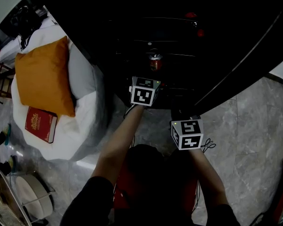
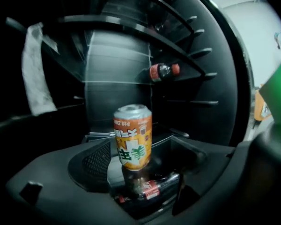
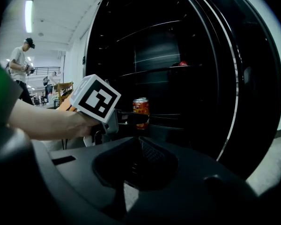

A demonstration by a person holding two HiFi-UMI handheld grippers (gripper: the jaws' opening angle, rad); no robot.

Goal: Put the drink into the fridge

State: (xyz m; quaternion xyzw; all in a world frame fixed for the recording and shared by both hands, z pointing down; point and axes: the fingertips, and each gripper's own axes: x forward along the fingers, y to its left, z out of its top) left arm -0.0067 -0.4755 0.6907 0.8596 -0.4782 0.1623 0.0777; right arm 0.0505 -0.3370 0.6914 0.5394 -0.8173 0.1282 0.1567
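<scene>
An orange and white drink can stands upright on a glass shelf inside the dark fridge. The can is just beyond my left gripper in the head view. The left gripper is open, its jaws wide on either side of the can without pressing on it. From the right gripper view, one left finger lies beside the can. My right gripper hangs lower and nearer, outside the fridge, with nothing between its jaws; their spacing is lost in the dark.
A cola bottle lies on a higher shelf, and another red-labelled bottle shows below the glass. The open fridge door stands at the right. Left of the fridge is a white cushion with an orange pillow and a red book.
</scene>
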